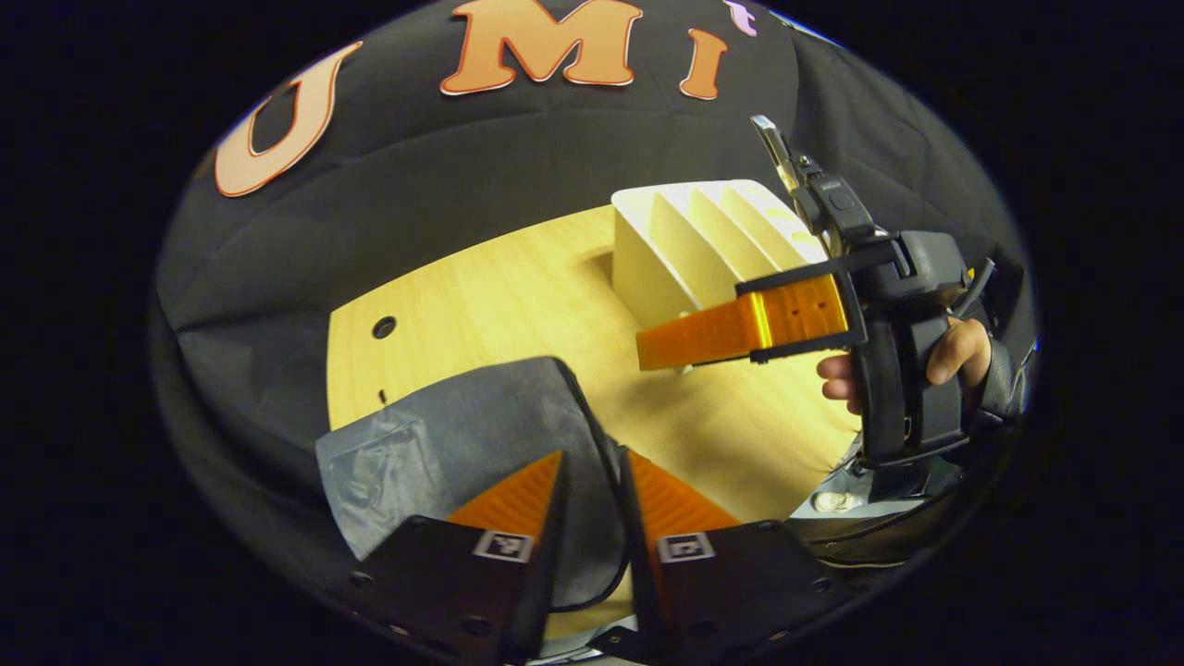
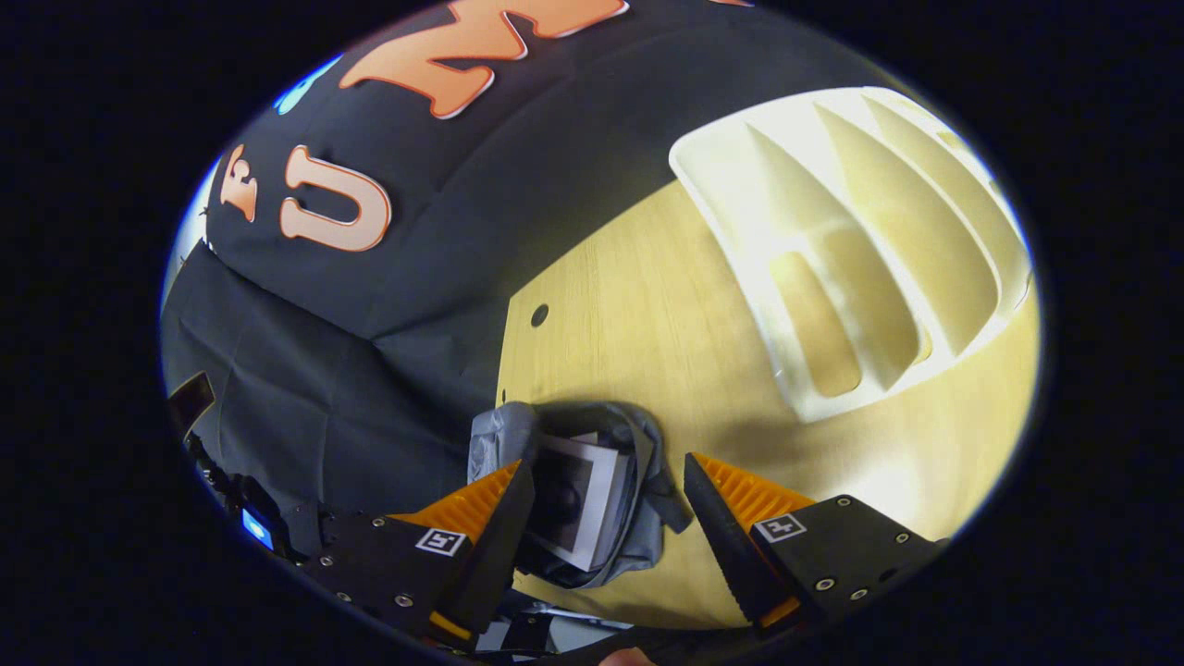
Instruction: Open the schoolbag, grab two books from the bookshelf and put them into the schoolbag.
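Grey schoolbag holds a book; white bookshelf slots bare. Left gripper pinches the bag's rim, right gripper agape.

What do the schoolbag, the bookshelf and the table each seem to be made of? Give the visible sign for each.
Schoolbag: soft grey fabric, matte; it folds and sags.
Bookshelf: probably moulded plastic, cream, smooth with a slight sheen; thin, even dividers.
Table: wood or wood-look laminate, pale and smooth; faint grain lines. Which one cannot be told.
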`<control>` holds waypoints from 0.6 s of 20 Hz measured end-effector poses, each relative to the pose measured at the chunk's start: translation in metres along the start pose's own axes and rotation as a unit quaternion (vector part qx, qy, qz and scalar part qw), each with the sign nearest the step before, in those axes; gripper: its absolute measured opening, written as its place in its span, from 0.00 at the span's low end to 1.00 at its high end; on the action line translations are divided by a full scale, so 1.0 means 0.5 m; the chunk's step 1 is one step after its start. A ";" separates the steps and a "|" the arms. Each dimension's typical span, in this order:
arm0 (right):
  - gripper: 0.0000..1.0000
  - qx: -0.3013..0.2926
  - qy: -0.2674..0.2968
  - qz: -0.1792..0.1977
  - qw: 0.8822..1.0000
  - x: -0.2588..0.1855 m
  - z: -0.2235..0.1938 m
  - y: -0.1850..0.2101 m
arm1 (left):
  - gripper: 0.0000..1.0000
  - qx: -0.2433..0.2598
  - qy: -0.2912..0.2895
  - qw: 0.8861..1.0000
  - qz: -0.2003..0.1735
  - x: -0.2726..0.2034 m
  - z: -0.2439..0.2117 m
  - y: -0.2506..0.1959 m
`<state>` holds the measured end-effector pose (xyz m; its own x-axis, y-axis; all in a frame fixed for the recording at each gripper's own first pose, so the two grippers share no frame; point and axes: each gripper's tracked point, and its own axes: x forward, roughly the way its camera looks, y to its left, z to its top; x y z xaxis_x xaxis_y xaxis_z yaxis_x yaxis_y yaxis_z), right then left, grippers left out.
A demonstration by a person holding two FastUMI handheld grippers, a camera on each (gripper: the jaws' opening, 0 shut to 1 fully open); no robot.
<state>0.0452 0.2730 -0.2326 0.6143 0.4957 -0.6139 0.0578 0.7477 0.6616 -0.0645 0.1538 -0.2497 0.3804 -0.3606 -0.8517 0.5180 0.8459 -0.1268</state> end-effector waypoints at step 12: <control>0.98 -0.136 -0.180 -0.073 0.972 -0.241 0.252 -0.076 | 0.96 -0.060 -0.189 0.978 0.063 -0.015 0.258 -0.054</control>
<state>0.0681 0.1293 -0.1292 0.8531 0.2260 -0.4703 -0.0156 0.9119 0.4101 0.0175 0.0829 -0.1742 0.7041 -0.3504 -0.6176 0.3633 0.9251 -0.1108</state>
